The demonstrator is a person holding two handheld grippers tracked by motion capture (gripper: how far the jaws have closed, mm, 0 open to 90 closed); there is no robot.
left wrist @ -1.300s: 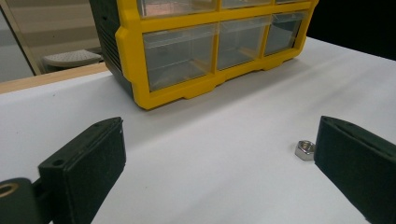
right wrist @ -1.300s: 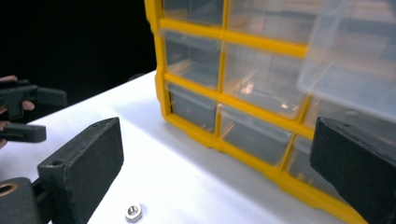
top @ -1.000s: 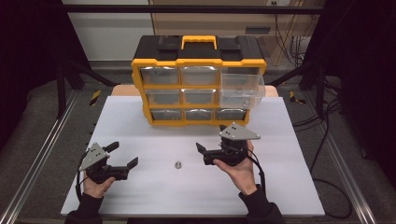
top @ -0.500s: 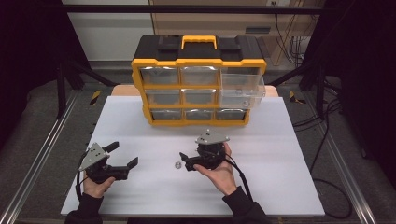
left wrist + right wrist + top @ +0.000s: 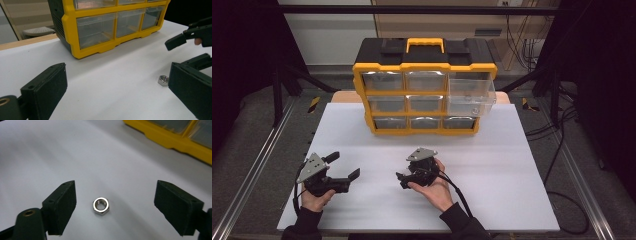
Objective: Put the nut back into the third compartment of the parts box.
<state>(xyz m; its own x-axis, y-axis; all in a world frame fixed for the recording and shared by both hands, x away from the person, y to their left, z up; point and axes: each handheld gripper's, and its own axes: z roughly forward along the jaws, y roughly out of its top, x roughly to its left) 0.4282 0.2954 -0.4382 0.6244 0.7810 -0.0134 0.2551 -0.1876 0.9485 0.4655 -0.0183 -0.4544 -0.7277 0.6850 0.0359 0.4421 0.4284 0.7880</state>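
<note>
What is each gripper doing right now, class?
Left gripper: open, holding nothing.
Right gripper: open, jaws just been closing around the nut, not touching it yet.

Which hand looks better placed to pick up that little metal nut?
Right: the hex nut lies between the right hand-held gripper's open, just-narrowing jaws, untouched. The left hand-held gripper sits off to the side.

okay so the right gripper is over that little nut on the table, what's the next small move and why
Probably lower the right gripper a touch more and finish closing. Its jaws have just been closing, but both still stand clear of the hex nut, which lies flat on the white table between them, so nothing is gripped yet.
</note>
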